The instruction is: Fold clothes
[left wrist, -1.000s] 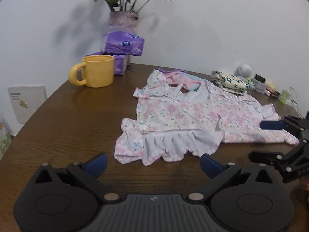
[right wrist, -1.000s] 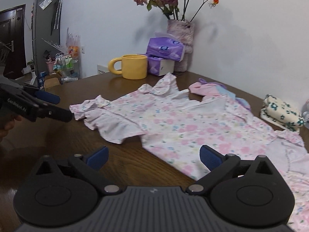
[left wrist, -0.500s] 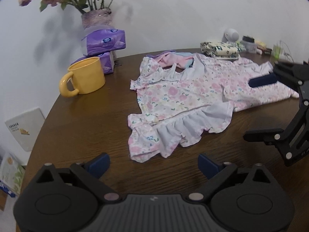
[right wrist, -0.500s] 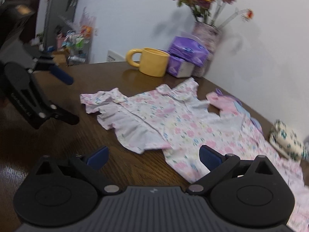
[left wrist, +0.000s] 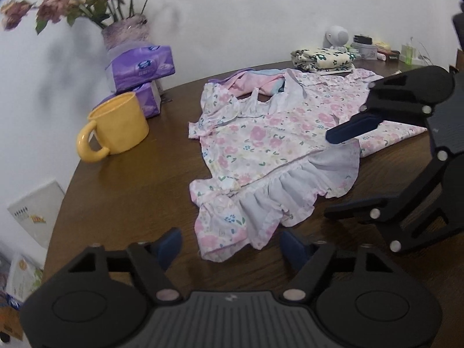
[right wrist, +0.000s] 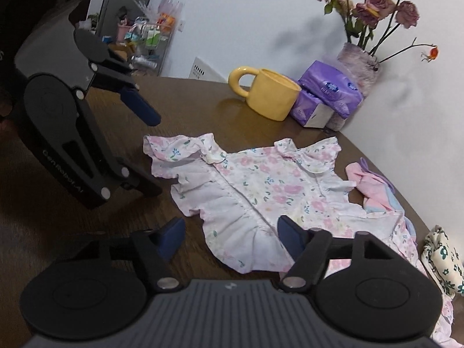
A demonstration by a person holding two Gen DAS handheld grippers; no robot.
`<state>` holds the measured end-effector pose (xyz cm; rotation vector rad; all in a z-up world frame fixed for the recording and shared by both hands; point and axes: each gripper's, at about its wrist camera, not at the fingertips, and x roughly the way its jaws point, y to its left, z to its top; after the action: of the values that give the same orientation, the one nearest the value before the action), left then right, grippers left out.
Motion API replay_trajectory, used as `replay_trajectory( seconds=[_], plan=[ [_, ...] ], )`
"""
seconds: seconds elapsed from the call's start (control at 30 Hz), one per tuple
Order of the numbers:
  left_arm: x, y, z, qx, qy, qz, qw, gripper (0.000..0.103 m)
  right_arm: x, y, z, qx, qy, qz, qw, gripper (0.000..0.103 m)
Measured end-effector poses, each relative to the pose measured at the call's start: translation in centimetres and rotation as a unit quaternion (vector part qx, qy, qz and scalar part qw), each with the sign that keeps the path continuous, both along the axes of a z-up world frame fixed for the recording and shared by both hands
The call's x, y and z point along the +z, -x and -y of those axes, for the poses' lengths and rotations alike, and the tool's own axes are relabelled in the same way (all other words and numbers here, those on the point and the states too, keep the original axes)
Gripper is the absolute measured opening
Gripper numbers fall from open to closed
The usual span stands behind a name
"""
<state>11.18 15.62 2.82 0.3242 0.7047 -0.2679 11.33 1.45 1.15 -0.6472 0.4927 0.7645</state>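
Observation:
A pink floral dress (left wrist: 261,145) with a ruffled hem lies spread on the round brown table (left wrist: 130,188). My left gripper (left wrist: 230,246) is low over the hem's near corner, jaws closing, with the cloth's edge between the blue fingertips and no pad pressing on it. In the right wrist view the dress (right wrist: 261,179) runs away to the right. My right gripper (right wrist: 232,237) straddles the ruffled hem, jaws closing too, pads clear of the cloth. Each gripper shows in the other's view: the right gripper (left wrist: 339,174) over the hem's far end, the left gripper (right wrist: 150,150) at the corner.
A yellow mug (left wrist: 116,124), purple tissue packs (left wrist: 142,66) and a vase of dried roses (left wrist: 124,29) stand at the back left. A pink and blue garment (left wrist: 252,82) lies behind the dress. A folded green-flowered cloth (left wrist: 322,58) and small bottles sit at the back right.
Both grippers rolled and closed in on the dress hem, the right one travelling further. Both pairs of jaws have narrowed. The dress has not moved.

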Motion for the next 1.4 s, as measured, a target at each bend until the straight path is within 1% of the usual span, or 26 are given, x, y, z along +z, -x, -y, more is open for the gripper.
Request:
replay_trajectory(
  seconds=[0.03,0.07,0.1,0.13,0.17,0.2,0.23,0.27,0.3,0.4,0.43,0.47,0.53,0.63,0.73,0.83,0.9,0.97,1.03,1.13,1.2,1.23,1.27,1.3,1.37,1.4],
  plan=[
    [0.0,0.0,0.1,-0.004,-0.005,0.003,1.0000,0.063,-0.1,-0.1,-0.1,-0.001,0.001,-0.002,1.000,0.068],
    [0.0,-0.1,0.2,-0.008,-0.008,0.005,0.9999,0.058,-0.1,-0.3,-0.1,-0.002,0.002,-0.005,1.000,0.063],
    [0.0,-0.1,0.2,-0.012,-0.012,0.007,0.9998,0.056,-0.2,-0.4,-0.2,-0.003,0.003,-0.007,1.000,0.056],
    [0.1,-0.1,0.3,-0.015,-0.015,0.008,0.9997,0.051,-0.2,-0.5,-0.2,-0.002,0.003,-0.011,1.000,0.053],
    [0.1,-0.1,0.4,-0.021,-0.021,0.010,0.9995,0.043,-0.2,-0.6,-0.2,-0.002,0.003,-0.015,1.000,0.047],
    [0.1,0.0,0.5,-0.027,-0.028,0.013,0.9992,0.040,-0.2,-0.6,-0.3,0.000,0.005,-0.017,1.000,0.040],
    [0.1,0.0,0.7,-0.033,-0.036,0.015,0.9987,0.031,-0.2,-0.6,-0.3,0.001,0.007,-0.019,1.000,0.035],
    [0.1,0.2,0.8,-0.041,-0.043,0.018,0.9981,0.024,-0.2,-0.6,-0.3,0.000,0.008,-0.022,1.000,0.027],
    [0.1,0.3,1.0,-0.047,-0.048,0.021,0.9975,0.022,-0.2,-0.7,-0.4,-0.001,0.009,-0.027,1.000,0.020],
    [0.4,0.5,1.3,-0.063,-0.063,0.034,0.9954,0.013,0.0,-0.8,-0.3,-0.003,0.008,-0.036,0.999,0.011],
    [0.6,0.5,1.5,-0.067,-0.067,0.038,0.9947,0.009,0.1,-0.9,-0.3,-0.004,0.007,-0.037,0.999,0.010],
    [0.8,0.5,1.6,-0.070,-0.071,0.042,0.9941,0.007,0.2,-0.9,-0.2,-0.004,0.006,-0.035,0.999,0.010],
    [1.3,0.2,1.7,-0.076,-0.079,0.049,0.9927,0.005,0.8,-1.0,-0.1,-0.004,0.006,-0.029,1.000,0.009],
    [2.3,-0.8,2.2,-0.089,-0.105,0.069,0.9881,0.004,1.7,-1.6,0.0,-0.006,0.004,-0.021,1.000,0.006],
    [3.5,-2.3,2.8,-0.107,-0.129,0.084,0.9823,0.003,2.7,-3.1,0.4,-0.015,-0.009,-0.033,0.999,0.005],
    [4.1,-4.3,3.8,-0.139,-0.148,0.084,0.9756,0.003,3.1,-5.4,1.1,-0.033,-0.032,-0.070,0.996,0.004],
    [4.2,-6.0,4.5,-0.157,-0.153,0.077,0.9725,0.003,3.3,-7.0,1.7,-0.048,-0.049,-0.099,0.993,0.004],
    [4.0,-8.0,5.1,-0.166,-0.153,0.057,0.9724,0.005,3.1,-8.5,2.2,-0.062,-0.065,-0.125,0.988,0.004],
    [3.4,-9.9,5.6,-0.170,-0.154,0.044,0.9724,0.008,2.6,-9.7,2.7,-0.075,-0.077,-0.146,0.983,0.004],
    [2.7,-12.7,5.5,-0.168,-0.127,0.008,0.9776,0.014,1.7,-11.1,3.4,-0.091,-0.091,-0.169,0.977,0.004],
    [2.8,-14.1,4.7,-0.145,-0.084,-0.013,0.9858,0.018,1.1,-11.7,3.6,-0.096,-0.102,-0.181,0.973,0.004],
    [3.0,-14.5,4.1,-0.134,-0.059,-0.018,0.9891,0.022,0.8,-12.0,3.8,-0.099,-0.107,-0.187,0.971,0.004],
    [3.5,-14.6,3.2,-0.118,-0.030,-0.018,0.9924,0.031,0.5,-12.3,3.9,-0.101,-0.112,-0.194,0.969,0.004],
    [4.0,-14.4,2.3,-0.102,-0.003,-0.016,0.9947,0.036,0.3,-12.6,4.1,-0.104,-0.117,-0.199,0.967,0.004],
    [5.0,-13.7,0.3,-0.071,0.055,-0.012,0.9959,0.052,0.2,-12.6,4.3,-0.106,-0.125,-0.202,0.965,0.004],
    [5.3,-13.0,-0.8,-0.064,0.082,-0.007,0.9946,0.054,0.2,-12.6,4.4,-0.107,-0.128,-0.203,0.965,0.004]
  ],
)
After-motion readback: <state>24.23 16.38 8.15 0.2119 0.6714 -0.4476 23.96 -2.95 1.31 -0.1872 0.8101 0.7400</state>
